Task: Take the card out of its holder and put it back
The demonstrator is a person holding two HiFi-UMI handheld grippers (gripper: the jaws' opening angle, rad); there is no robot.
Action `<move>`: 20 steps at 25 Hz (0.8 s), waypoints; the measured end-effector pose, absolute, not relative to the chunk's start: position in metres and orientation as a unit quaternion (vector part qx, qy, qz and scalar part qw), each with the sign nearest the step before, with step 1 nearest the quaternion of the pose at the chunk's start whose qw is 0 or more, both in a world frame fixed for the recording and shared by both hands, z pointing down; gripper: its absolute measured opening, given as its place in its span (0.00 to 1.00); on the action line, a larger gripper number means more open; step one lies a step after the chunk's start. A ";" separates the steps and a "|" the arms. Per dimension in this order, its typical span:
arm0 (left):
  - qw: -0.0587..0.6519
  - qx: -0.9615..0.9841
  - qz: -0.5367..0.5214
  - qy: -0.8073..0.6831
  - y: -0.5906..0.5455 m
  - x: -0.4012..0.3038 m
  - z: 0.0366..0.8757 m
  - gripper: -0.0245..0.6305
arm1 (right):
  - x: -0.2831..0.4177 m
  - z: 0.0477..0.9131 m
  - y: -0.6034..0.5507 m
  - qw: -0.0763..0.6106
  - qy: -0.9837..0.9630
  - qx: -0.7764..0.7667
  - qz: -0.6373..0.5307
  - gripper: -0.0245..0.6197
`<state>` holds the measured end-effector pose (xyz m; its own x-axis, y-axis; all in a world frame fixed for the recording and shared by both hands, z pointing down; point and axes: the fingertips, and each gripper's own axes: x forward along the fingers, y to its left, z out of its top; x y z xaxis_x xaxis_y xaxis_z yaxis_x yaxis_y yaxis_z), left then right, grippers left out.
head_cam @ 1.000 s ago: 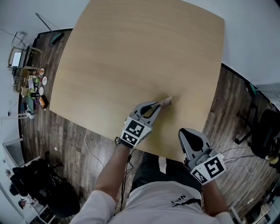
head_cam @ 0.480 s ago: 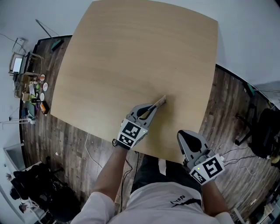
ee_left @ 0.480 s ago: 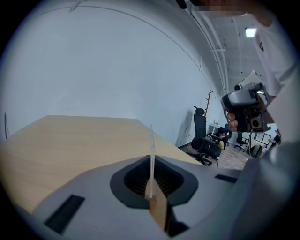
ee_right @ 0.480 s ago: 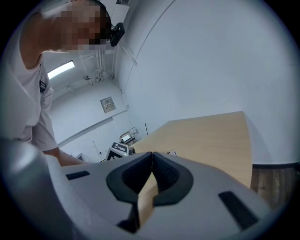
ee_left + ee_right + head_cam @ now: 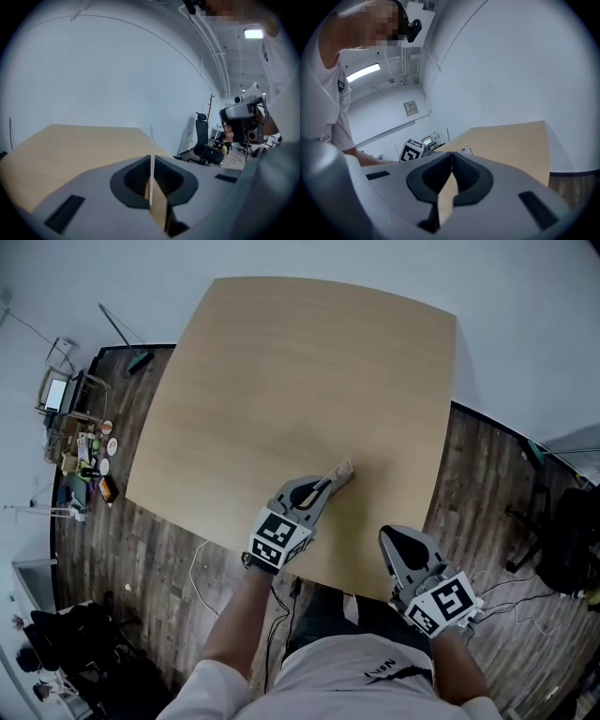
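A thin pale card (image 5: 342,470) sticks out over the wooden table (image 5: 281,362) near its front edge, with my left gripper (image 5: 330,484) shut on it. I cannot tell card from holder here. In the left gripper view the card (image 5: 151,140) stands edge-on, pinched between the closed jaws of the left gripper (image 5: 151,161). My right gripper (image 5: 398,542) hovers at the table's front right edge, shut with nothing in it. The right gripper view shows the right gripper (image 5: 451,157) with jaws pressed together, and the left gripper's marker cube (image 5: 411,150) beyond them.
Small clutter and a shelf (image 5: 80,437) sit on the dark wood floor at the left. Cables (image 5: 202,559) run under the table's front edge. A black office chair (image 5: 570,521) stands at the far right. White walls lie beyond the table.
The left gripper has drifted slightly left and toward me, still holding the card, whose tilt has shifted a little. The right gripper has stayed put, shut.
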<state>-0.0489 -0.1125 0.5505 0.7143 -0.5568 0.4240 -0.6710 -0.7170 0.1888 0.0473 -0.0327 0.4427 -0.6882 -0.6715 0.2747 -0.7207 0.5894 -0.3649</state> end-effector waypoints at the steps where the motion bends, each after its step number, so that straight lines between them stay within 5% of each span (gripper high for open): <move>1: 0.167 0.910 0.168 -0.340 -0.112 -0.050 0.543 0.08 | 0.047 0.439 -0.033 0.052 -0.891 0.390 0.227 0.06; 20: 0.163 0.912 0.087 -0.367 -0.050 -0.047 0.364 0.08 | 0.042 0.352 -0.021 0.022 -0.912 0.377 0.158 0.06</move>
<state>-0.0468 -0.0499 0.3643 0.7152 -0.6411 0.2785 -0.6979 -0.6768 0.2342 0.0416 -0.0212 0.3519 -0.7148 -0.6809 0.1596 -0.6950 0.6662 -0.2706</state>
